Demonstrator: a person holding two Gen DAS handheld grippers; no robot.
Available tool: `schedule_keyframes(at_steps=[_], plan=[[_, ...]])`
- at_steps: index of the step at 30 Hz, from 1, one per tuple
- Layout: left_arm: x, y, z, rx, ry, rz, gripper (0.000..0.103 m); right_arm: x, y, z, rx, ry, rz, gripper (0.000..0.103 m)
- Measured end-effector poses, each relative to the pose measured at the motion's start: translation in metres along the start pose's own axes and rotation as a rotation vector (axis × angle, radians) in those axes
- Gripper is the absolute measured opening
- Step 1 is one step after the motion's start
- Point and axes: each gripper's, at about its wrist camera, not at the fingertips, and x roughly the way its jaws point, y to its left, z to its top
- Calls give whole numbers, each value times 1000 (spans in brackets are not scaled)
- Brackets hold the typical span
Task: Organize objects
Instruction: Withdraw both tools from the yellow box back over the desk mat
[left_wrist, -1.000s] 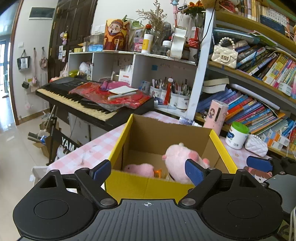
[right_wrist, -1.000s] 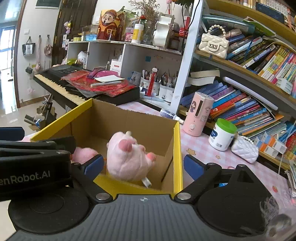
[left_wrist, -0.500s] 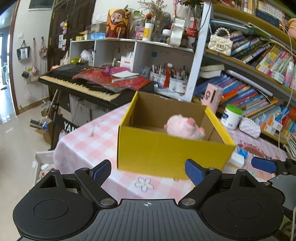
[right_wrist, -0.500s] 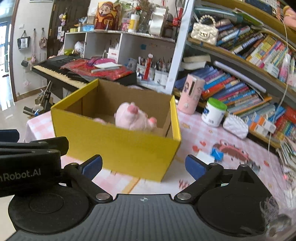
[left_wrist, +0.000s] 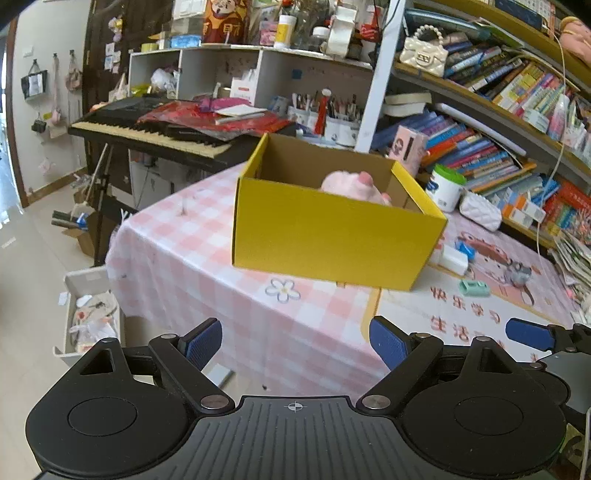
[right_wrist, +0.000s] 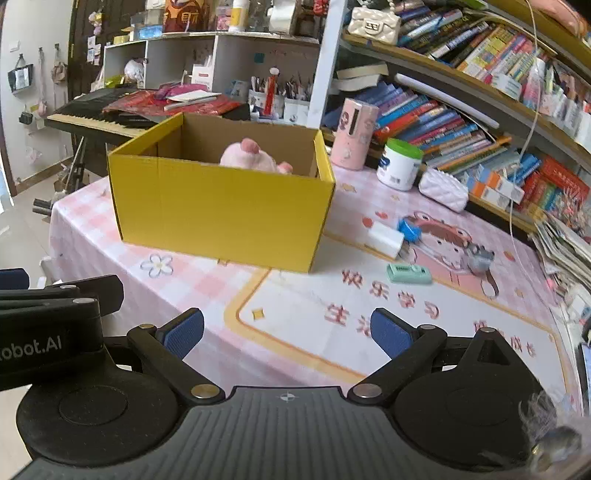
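Observation:
A yellow cardboard box (left_wrist: 332, 236) (right_wrist: 221, 214) stands on the pink checked table. A pink plush toy (left_wrist: 354, 184) (right_wrist: 255, 155) pokes above its rim inside. My left gripper (left_wrist: 295, 343) is open and empty, well back from the box over the table's near edge. My right gripper (right_wrist: 286, 328) is open and empty, above the pink cartoon mat (right_wrist: 369, 302) in front of the box. The right gripper's blue fingertip shows at the right of the left wrist view (left_wrist: 528, 334).
On the mat lie a white block (right_wrist: 386, 240), a blue item (right_wrist: 410, 229) and a mint-green item (right_wrist: 408, 274). A green-lidded jar (right_wrist: 399, 166), pink canister (right_wrist: 352, 136) and white pouch (right_wrist: 443, 190) stand before bookshelves. A keyboard (left_wrist: 147, 133) is at far left; a bin (left_wrist: 90, 310) is on the floor.
Both grippers have pulled back and away from the box. It was right under them with the toys visible inside; now it stands farther off on the table.

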Motion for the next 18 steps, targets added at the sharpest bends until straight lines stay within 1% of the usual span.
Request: schedule_keyframes(at_steps=[9, 18], plan=[[-2, -7, -17, 20, 49, -47, 90, -11, -10, -21, 23, 42, -45, 97], [6, -36, -21, 72, 82, -128, 90, -19, -39, -34, 78, 66, -130, 97]])
